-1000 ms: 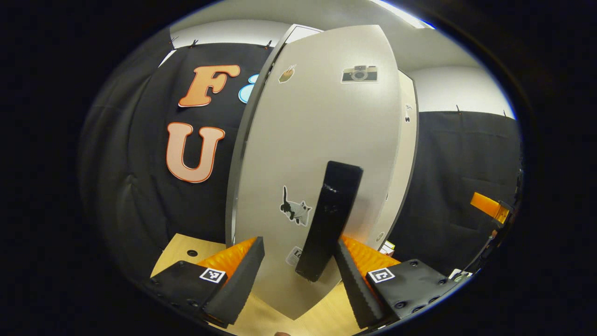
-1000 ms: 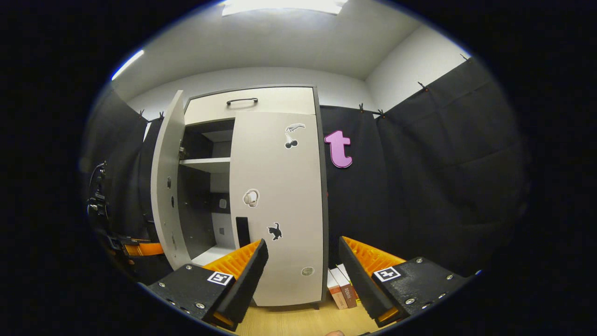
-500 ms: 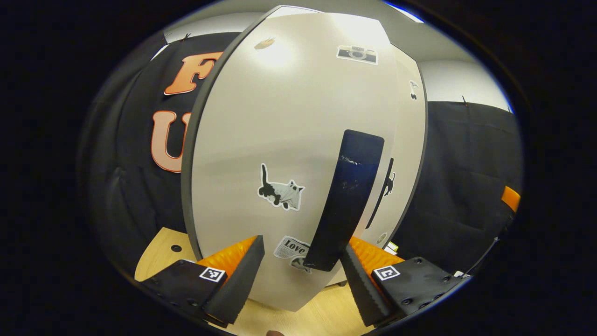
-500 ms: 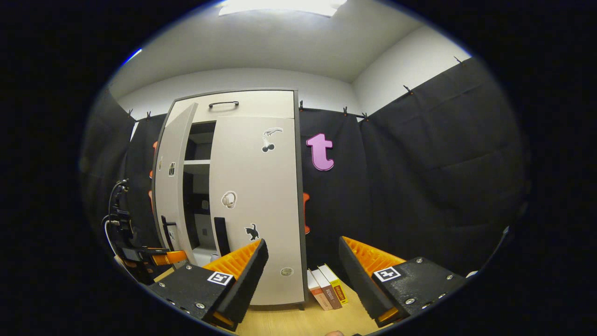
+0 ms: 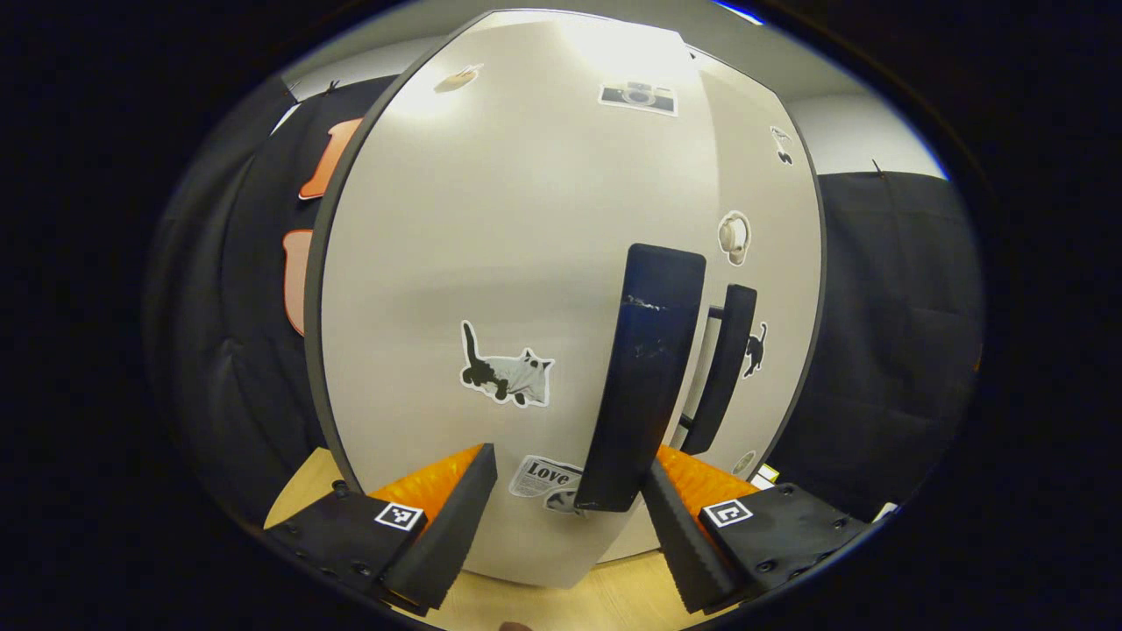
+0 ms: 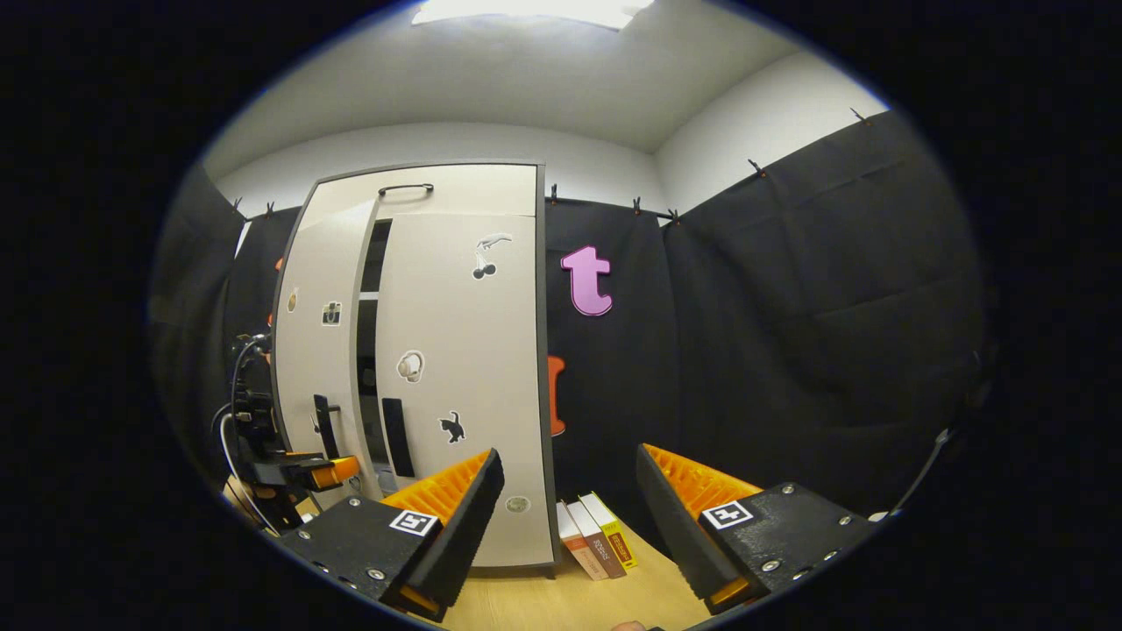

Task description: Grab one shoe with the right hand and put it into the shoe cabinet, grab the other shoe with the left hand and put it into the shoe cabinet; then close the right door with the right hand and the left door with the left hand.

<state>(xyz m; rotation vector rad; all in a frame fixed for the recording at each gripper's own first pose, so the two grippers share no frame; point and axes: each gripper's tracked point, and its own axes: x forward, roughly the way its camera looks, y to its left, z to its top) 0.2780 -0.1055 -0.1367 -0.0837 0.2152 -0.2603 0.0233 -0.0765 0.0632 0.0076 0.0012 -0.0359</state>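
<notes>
The white shoe cabinet (image 6: 456,188) stands against the back wall. Its right door (image 6: 460,350) lies shut. Its left door (image 5: 526,263), with cat and camera stickers, is nearly shut, leaving a narrow dark gap (image 6: 368,350) that hides the inside. My left gripper (image 5: 570,517) is open and close against the left door, with the door's black handle (image 5: 653,377) rising just inside its right finger. In the right gripper view the left gripper (image 6: 302,469) is low beside that door. My right gripper (image 6: 565,517) is open and empty, well back from the cabinet.
A few books (image 6: 596,543) stand on the wooden floor (image 6: 561,600) against the cabinet's right side. The right door's black handle (image 5: 723,368) sits just past the left door's edge. Black cloth walls close in both sides.
The left door has swung much further toward shut with my left gripper following it, and the gap has narrowed to a slit. My right gripper has drifted back and to the right.
</notes>
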